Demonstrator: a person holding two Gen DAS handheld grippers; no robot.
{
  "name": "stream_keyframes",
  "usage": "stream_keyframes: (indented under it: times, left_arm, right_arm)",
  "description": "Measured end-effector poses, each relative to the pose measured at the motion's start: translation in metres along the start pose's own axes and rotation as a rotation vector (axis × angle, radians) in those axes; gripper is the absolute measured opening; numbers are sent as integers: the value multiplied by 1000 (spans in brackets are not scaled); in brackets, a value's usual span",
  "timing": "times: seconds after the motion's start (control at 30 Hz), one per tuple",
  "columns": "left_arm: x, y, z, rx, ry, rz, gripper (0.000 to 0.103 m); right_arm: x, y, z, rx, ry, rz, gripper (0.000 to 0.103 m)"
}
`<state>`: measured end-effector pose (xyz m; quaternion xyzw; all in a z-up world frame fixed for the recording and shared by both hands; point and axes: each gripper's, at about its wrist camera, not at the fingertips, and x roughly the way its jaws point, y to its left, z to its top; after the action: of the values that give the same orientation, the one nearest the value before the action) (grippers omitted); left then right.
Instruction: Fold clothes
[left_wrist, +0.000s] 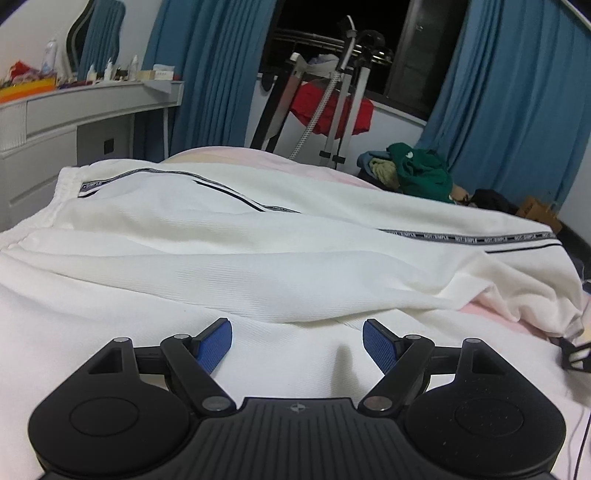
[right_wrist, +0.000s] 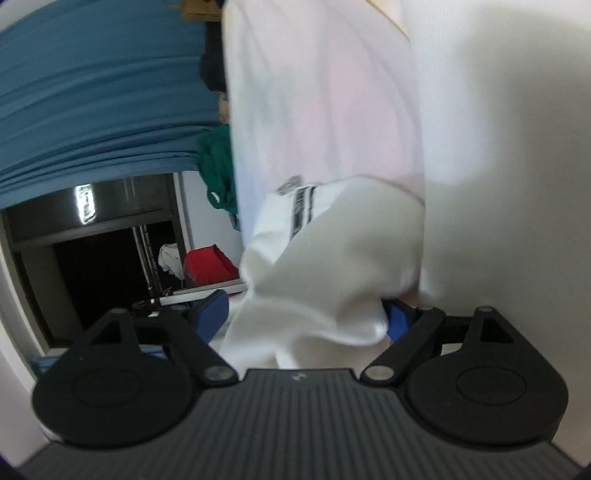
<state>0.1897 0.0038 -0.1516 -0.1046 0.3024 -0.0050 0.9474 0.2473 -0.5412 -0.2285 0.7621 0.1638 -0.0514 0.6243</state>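
- White ribbed trousers with a black lettered side stripe lie spread on the bed, directly ahead of the left tongs, which gape wide, empty.
- Right tongs are spread around a bunched fold of the same trousers; whether they pinch it is unclear.

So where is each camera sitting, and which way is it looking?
Left wrist: sits on the left gripper, low over the white trousers, facing the window; its open blue fingers show.
Right wrist: sits on the right gripper, rolled sideways, close to white cloth bunched between its spread fingers.
Both see: trousers, blue curtains, green clothes, red cloth.
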Motion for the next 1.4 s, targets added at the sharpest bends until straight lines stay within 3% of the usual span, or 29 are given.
stream_keyframes:
  times: [0.1, 0.17, 0.33, 0.4, 0.5, 0.7, 0.83, 0.87, 0.9, 0.93, 0.97, 1.07, 1.17, 1.3, 1.4]
  left_arm:
    - [3, -5, -2, 14, 6, -1, 80]
    - [4, -9, -3, 26, 3, -2, 80]
    - [7, -12, -2, 20, 0, -3, 80]
    - [9, -12, -1, 12, -2, -7, 80]
    - [9, -13, 0, 12, -2, -12, 80]
    - [9, -17, -3, 28, 6, -20, 80]
    - [8, -20, -5, 38, 11, -26, 80]
    - [8, -20, -5, 42, 11, -28, 80]
    - [7, -21, -5, 47, 11, -31, 80]
    - [7, -22, -5, 53, 11, -35, 80]
    - [6, -22, -5, 55, 10, -42, 80]
    - [6, -22, -4, 60, 10, -57, 80]
    - [8, -23, -2, 78, 13, -71, 80]
    - [14, -38, 5, 249, 17, -88, 80]
    - [20, -51, 9, 393, 16, -93, 78]
  right_arm:
    - [21, -5, 16, 61, 1, 14, 88]
    - [19, 3, 16, 39, -49, 36, 88]
    - [2, 52, 21, -306, -218, 144, 79]
    - [-16, 62, 28, -353, -280, 240, 77]
    - [-28, 70, 34, -418, -329, 255, 77]
    - [-11, 38, 44, -289, -231, 19, 76]
    - [3, 16, 53, -201, -210, 39, 72]
    - [6, 16, 54, -195, -219, 41, 58]
    - [9, 21, 52, -225, -216, 10, 29]
    - [12, 26, 50, -255, -213, -21, 15]
    - [14, 32, 48, -293, -217, -48, 8]
    - [-3, 62, 33, -502, -345, -63, 6]
    - [-21, 83, 35, -602, -434, -56, 5]
    - [-23, 80, 46, -654, -530, -175, 5]
    - [-21, 80, 49, -653, -522, -185, 5]
